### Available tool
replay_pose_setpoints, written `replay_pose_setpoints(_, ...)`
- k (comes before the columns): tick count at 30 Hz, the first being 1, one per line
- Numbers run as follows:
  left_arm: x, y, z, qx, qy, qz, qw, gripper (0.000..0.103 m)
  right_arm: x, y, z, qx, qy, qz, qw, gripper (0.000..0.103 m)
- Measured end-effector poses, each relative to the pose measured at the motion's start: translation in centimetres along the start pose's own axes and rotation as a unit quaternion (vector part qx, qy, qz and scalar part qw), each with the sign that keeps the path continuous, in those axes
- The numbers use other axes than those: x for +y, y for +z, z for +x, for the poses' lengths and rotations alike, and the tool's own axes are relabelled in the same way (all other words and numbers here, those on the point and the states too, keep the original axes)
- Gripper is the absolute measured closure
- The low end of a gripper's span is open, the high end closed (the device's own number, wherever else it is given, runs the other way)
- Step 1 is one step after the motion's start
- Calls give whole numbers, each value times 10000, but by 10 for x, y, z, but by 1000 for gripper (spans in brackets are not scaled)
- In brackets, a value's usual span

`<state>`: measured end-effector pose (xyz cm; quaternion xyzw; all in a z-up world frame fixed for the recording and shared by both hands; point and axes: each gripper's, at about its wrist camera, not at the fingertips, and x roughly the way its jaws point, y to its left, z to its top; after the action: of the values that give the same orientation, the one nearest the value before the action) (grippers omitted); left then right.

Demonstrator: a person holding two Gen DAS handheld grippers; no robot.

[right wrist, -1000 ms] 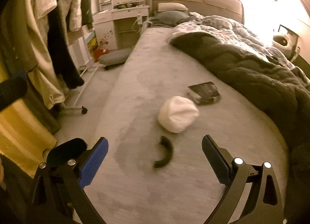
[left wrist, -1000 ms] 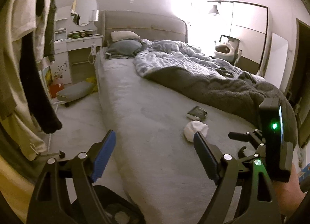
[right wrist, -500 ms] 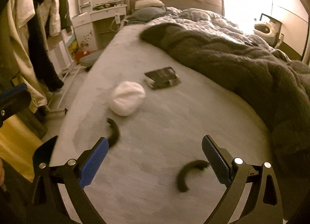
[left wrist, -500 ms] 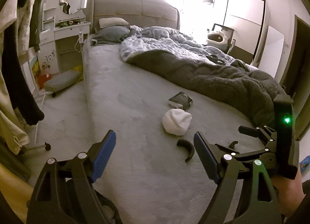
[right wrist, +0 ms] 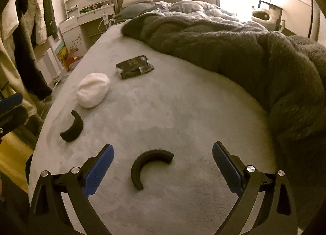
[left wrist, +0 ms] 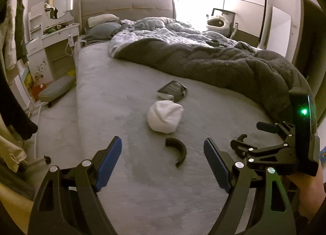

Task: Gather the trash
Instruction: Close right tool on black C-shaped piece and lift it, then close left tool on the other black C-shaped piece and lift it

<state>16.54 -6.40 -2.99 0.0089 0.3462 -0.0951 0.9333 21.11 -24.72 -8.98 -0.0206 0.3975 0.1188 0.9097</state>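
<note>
Trash lies on the grey bed sheet (left wrist: 114, 96). A black curved piece (left wrist: 176, 149) rests just ahead of my open left gripper (left wrist: 163, 161), between the lines of its blue pads. Behind it sit a white crumpled wad (left wrist: 165, 116) and a dark wrapper packet (left wrist: 172, 91). My right gripper (right wrist: 163, 165) is open above a second black curved piece (right wrist: 146, 165), which lies between its fingers untouched. The first curved piece (right wrist: 72, 127), the white wad (right wrist: 92, 89) and the packet (right wrist: 134, 69) lie to its left and beyond.
A dark fluffy blanket (left wrist: 224, 66) is bunched along the right of the bed, with a patterned duvet (left wrist: 159, 29) and pillows behind. A white dressing table (left wrist: 51, 39) and hanging clothes (right wrist: 30, 31) line the left. The other gripper's mount (left wrist: 285, 145) fills the right of the left wrist view.
Both grippers have come forward and lower over the bed; the trash now looks larger and nearer. A second curved piece has come between the right gripper's fingers. Jaws stayed wide.
</note>
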Motion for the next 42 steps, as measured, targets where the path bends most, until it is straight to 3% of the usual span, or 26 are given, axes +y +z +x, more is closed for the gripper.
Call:
replay_pose_setpoints(2,-5,-1,6,66,-37,18,10000,19,0,-2,1,-5,94,-29,10000,19)
replay_pose_setpoints(12,-18,-4,30,334,-160,-100,9993,19,-8,-12,13,153,468,-93,9987,43)
replay_pose_setpoints(16,-22,-5,39,395,-117,-136,9991,19,-7,-13,9,91,612,-212,9979,59)
replay_pose_setpoints(33,-23,-10,70,315,381,-177,9986,25,-33,0,-18,-288,1066,281,9935,61)
replay_pose_setpoints(42,-9,-14,81,388,390,-536,9970,42,-40,3,-26,-364,1117,403,9923,61)
